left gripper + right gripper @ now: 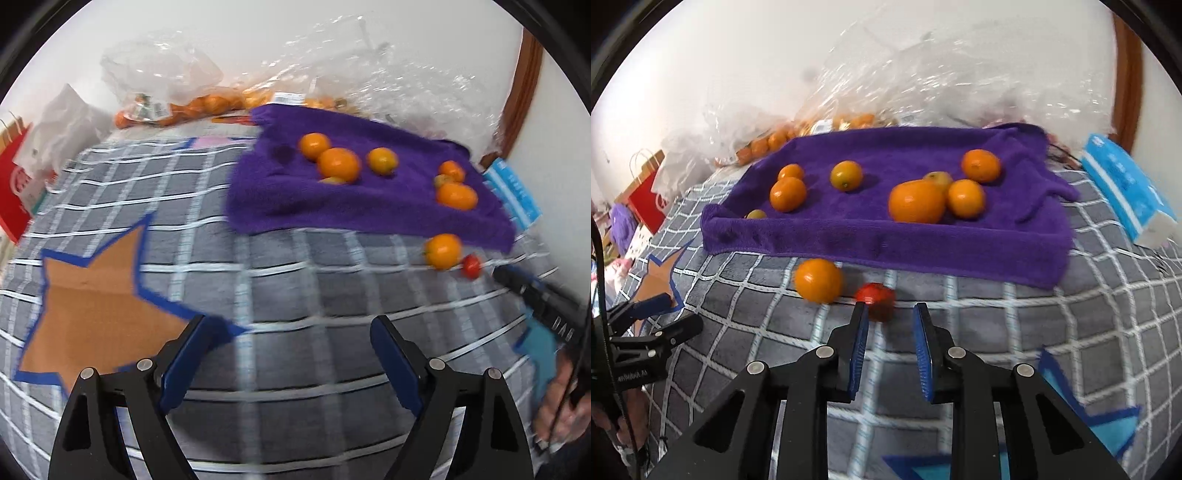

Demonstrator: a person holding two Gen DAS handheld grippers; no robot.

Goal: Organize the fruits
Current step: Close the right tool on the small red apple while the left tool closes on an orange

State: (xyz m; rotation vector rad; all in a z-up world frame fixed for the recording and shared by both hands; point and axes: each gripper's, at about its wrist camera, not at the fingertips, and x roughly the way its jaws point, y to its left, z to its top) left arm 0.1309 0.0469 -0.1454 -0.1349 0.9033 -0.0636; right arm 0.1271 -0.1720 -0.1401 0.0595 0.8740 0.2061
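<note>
A grey blanket with a white grid (1015, 332) is covering the surface, and a purple towel (886, 240) is lying across its far part, carrying a scatter of oranges (916, 201). Behind the towel, crinkled clear plastic bags (166, 70) are piling against the wall, with more bagged oranges under them; white labels are showing there but are too blurred to read. A blue and white packet (1126, 188) is lying at the towel's right edge, its printing also unreadable. An orange star shape with a blue border (96, 291) is sitting on the blanket in front of the left gripper (288, 332).

Off the towel, just past its near edge, a loose orange (818, 280) and a small red tomato (877, 299) are lying side by side on the blanket. The tomato is sitting right at the fingertips of the right gripper (891, 309), against the left fingertip rather than between the pads.

The right gripper's jaws are standing narrow, holding nothing. The left gripper's jaws are standing wide apart over bare blanket, gripping nothing, well short of the fruit.
</note>
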